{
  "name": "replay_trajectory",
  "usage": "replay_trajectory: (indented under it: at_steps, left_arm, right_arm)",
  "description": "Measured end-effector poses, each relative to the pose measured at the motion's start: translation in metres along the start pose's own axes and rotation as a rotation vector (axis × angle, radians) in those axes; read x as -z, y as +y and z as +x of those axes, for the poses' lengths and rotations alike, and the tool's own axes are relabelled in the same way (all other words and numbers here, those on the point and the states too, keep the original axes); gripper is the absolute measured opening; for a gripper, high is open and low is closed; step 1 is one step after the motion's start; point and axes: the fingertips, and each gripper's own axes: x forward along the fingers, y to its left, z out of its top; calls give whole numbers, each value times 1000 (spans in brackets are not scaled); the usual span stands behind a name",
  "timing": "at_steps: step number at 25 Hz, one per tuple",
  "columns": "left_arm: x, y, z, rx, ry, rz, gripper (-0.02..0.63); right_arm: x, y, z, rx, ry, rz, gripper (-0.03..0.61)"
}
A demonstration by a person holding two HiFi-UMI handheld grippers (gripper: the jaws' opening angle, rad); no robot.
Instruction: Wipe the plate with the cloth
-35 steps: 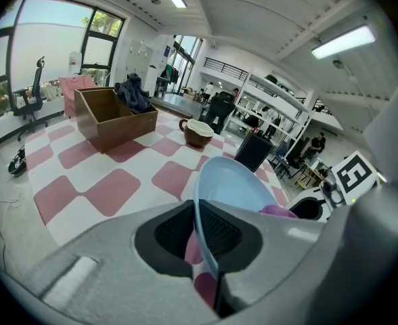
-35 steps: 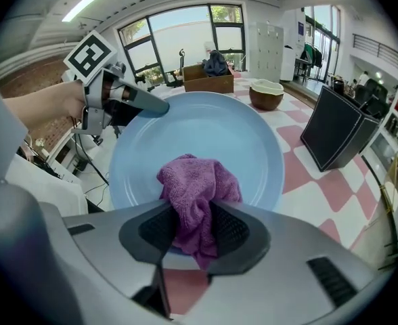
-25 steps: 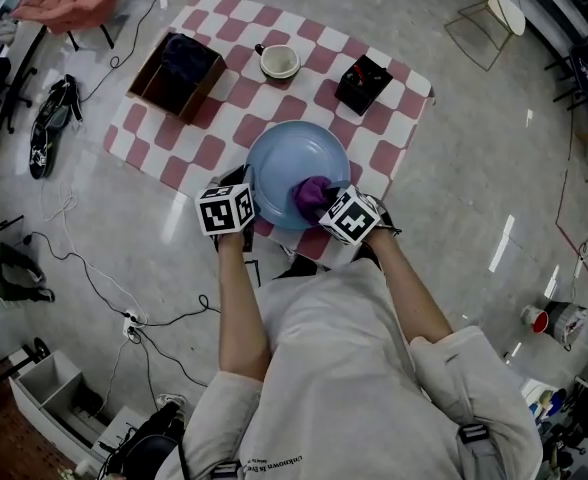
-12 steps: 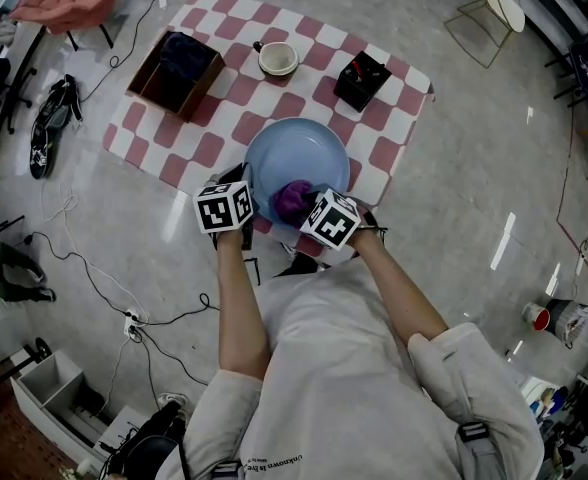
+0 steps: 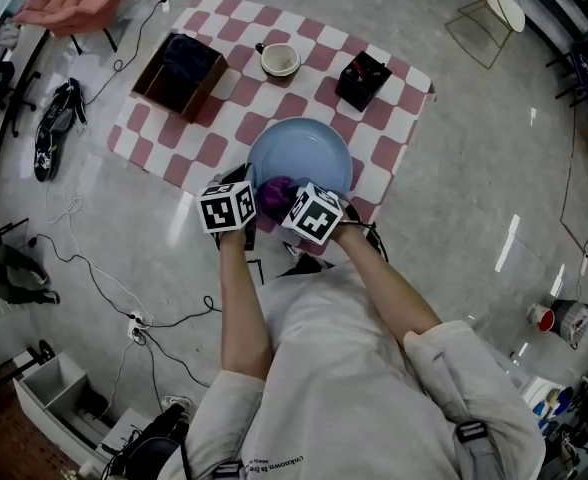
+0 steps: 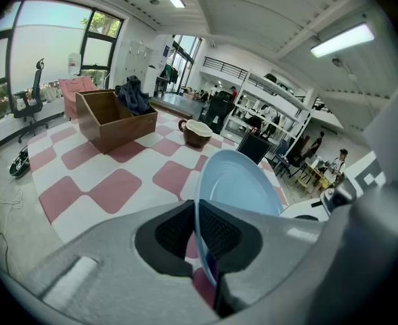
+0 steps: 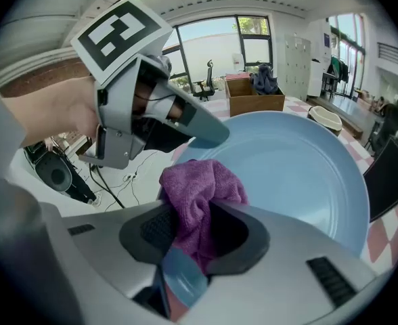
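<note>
**First:** Two hand-held grippers, one plate. Which has what?

**Second:** The left hand-held gripper [image 6: 197, 232] is nipped narrow on the rim of the plate [image 5: 309, 153], one pad on each face. The right hand-held gripper [image 7: 195, 232] is clamped on the cloth [image 7: 199, 188], and the bunched end is pressed to the plate's inner face, near the rim by the left one.

**First:** What does the plate look like?

**Second:** It's round, pale blue and glossy, with a shallow well and a broad raised rim. There's no pattern on it. The person holds it over the near edge of the red-and-white checked mat [image 5: 239, 93] on the floor [image 5: 454, 168].

**First:** And the cloth?

**Second:** Purple terry, crumpled into a wad, with a fold hanging between the jaws.

**First:** Any writing or brands?

**Second:** Not on the plate or cloth. The marker cubes [image 5: 224, 208] carry only black-and-white squares. The person's shirt [image 5: 344, 368] has a line of print at the hem, too small for me to read. The wooden box [image 5: 159, 78], bowl [image 5: 280, 61] and black box [image 5: 363, 81] farther back show no label I can make out.
</note>
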Motion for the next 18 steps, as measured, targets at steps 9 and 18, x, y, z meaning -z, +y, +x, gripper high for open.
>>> replay_trajectory:
  at_steps: [9, 18]
  left_arm:
    - [1, -1, -3, 3, 5, 10, 26]
    - [5, 3, -3, 9, 12, -16, 28]
  right_arm:
    - [-28, -35, -4, 154, -50, -9, 137]
    - [-36, -59, -3, 218, -61, -11, 138]
